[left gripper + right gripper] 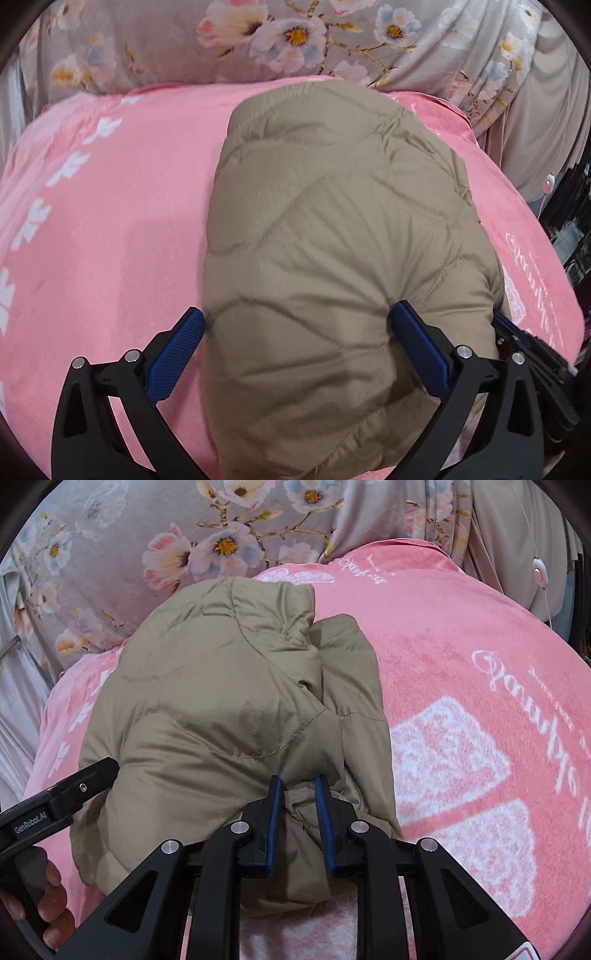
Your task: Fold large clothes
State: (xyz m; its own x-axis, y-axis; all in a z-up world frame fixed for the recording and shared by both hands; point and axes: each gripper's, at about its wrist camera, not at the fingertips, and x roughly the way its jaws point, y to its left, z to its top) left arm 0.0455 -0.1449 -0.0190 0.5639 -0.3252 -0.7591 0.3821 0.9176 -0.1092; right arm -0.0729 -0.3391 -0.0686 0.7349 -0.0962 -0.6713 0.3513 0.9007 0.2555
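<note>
On pink blanket (110,221), centre: tan quilted jacket (332,221) folded. Right gripper (298,794) narrow, pinching bunched hem at 6 o'clock. Left gripper (295,332) wide, straddling jacket, no grip. Risk: one-sided pull skews fold; slick puffy fabric slips.

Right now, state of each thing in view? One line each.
tan quilted jacket: folded into a bundle, lying on the blanket.
left gripper: open, jaws straddling the jacket's near edge.
right gripper: narrow, pinching a fold of jacket.
pink blanket: spread flat under the jacket.
</note>
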